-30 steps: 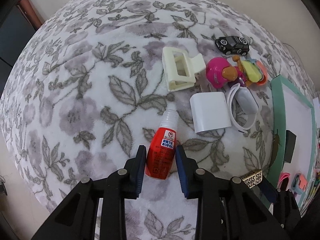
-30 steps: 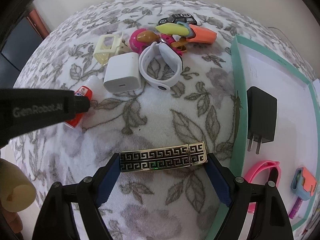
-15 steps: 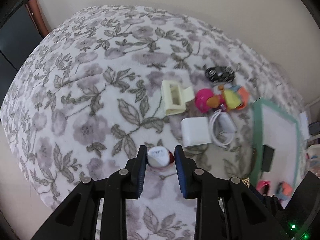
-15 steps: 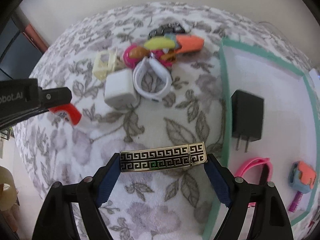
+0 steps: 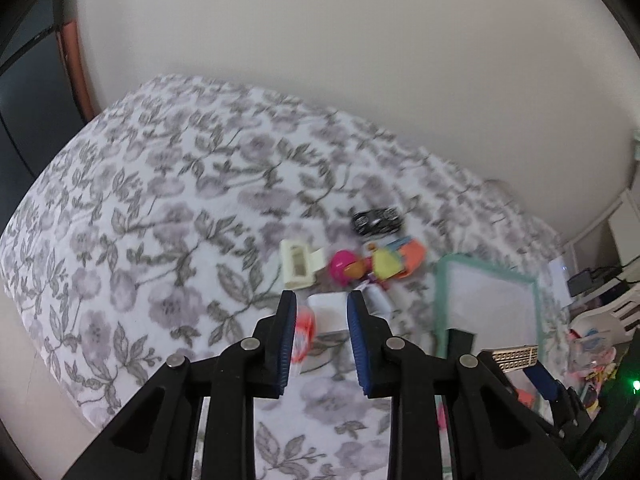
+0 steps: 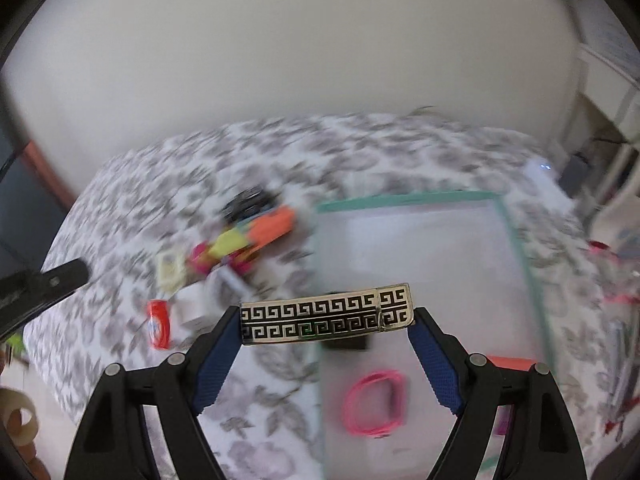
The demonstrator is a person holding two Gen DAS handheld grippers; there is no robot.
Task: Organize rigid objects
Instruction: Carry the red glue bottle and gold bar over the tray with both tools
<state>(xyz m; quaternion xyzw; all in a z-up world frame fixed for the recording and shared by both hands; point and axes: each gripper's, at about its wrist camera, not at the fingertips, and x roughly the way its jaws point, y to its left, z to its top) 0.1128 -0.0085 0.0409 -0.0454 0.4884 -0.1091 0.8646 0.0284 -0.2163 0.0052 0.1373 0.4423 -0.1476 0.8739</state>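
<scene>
Right wrist view: the right gripper (image 6: 325, 322) clamps a flat gold bar with a black Greek-key pattern (image 6: 326, 314) crosswise between its blue pads, at frame centre above the floral bedspread (image 6: 168, 168) and the green-rimmed white mat (image 6: 404, 199). A pink band (image 6: 374, 404) lies on that mat at lower centre. Left wrist view: the left gripper (image 5: 322, 342) holds a red bottle (image 5: 303, 338) pressed against its left pad, at lower centre; the jaws stand narrow. Beyond lie a white charger block (image 5: 328, 312), a cream hair clip (image 5: 298, 264), a black toy car (image 5: 376, 220) and blurred coloured toys (image 5: 372, 266).
</scene>
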